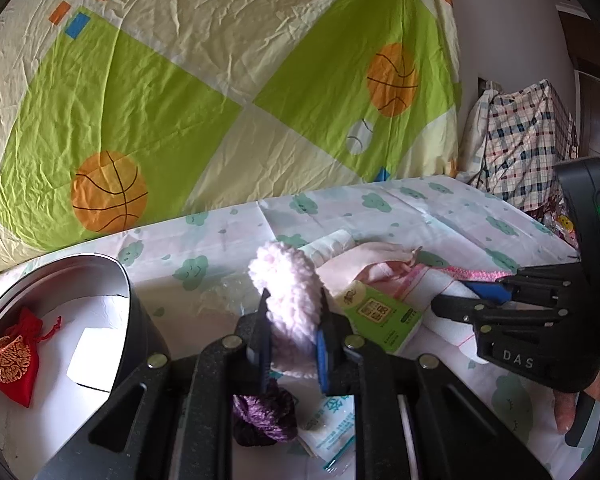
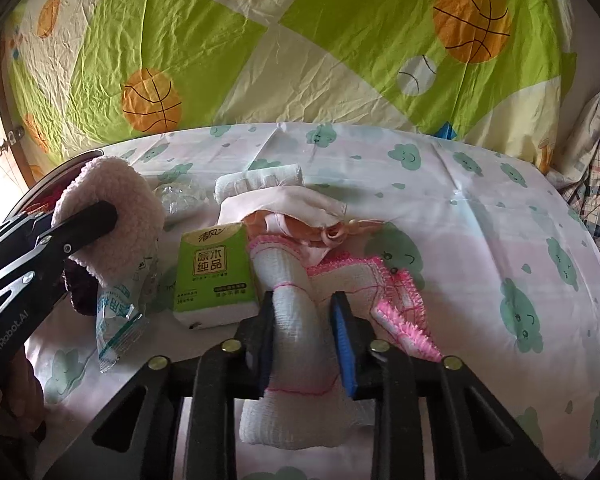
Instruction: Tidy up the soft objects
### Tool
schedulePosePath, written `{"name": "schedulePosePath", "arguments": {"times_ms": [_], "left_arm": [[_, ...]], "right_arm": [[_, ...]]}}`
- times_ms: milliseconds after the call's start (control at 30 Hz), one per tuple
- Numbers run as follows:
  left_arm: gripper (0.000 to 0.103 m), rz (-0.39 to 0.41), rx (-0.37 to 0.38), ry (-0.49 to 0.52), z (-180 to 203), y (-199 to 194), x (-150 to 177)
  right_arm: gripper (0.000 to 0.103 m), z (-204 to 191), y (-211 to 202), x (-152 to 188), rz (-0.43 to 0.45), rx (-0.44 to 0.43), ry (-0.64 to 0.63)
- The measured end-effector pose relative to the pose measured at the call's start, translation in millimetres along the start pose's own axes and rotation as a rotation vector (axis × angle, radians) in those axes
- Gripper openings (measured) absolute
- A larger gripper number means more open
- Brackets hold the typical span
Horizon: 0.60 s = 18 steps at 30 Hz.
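My left gripper (image 1: pixel 292 344) is clamped on the fluffy pink pad (image 1: pixel 290 300), just right of the round tin (image 1: pixel 134 312). My right gripper (image 2: pixel 304 336) pinches the rolled white cloth (image 2: pixel 296 332) lying on the pile. Risk: lifting could snag the pink-edged cloth (image 2: pixel 384 288) or knock the tissue pack (image 2: pixel 216 276).

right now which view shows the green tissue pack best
The right wrist view: the tissue pack faces the camera whole, its label readable, just left of the right gripper. In the left wrist view the pack sits tilted, partly hidden behind the left gripper and its pink fluffy cloth.
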<state>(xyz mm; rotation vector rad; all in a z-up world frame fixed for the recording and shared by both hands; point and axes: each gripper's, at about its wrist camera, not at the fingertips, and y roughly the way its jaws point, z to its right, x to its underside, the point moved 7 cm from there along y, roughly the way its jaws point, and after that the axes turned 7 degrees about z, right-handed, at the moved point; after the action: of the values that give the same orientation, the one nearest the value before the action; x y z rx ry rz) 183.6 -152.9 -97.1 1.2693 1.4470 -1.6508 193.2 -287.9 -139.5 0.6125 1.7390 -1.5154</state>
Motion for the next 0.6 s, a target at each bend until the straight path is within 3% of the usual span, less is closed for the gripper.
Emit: {"name": "schedulePosePath", "arguments": {"times_ms": [100,600], "left_arm": [[0.016,0.001,-0.001,0.002,0,0,0],[0.016,0.06,-0.05,0.051,6,-18,-4]], "right_arm": [[0.017,3,-10,-5,0.055,-0.003,0.016],[0.016,11,-50,-18,0.263,0.042,0.047]]}}
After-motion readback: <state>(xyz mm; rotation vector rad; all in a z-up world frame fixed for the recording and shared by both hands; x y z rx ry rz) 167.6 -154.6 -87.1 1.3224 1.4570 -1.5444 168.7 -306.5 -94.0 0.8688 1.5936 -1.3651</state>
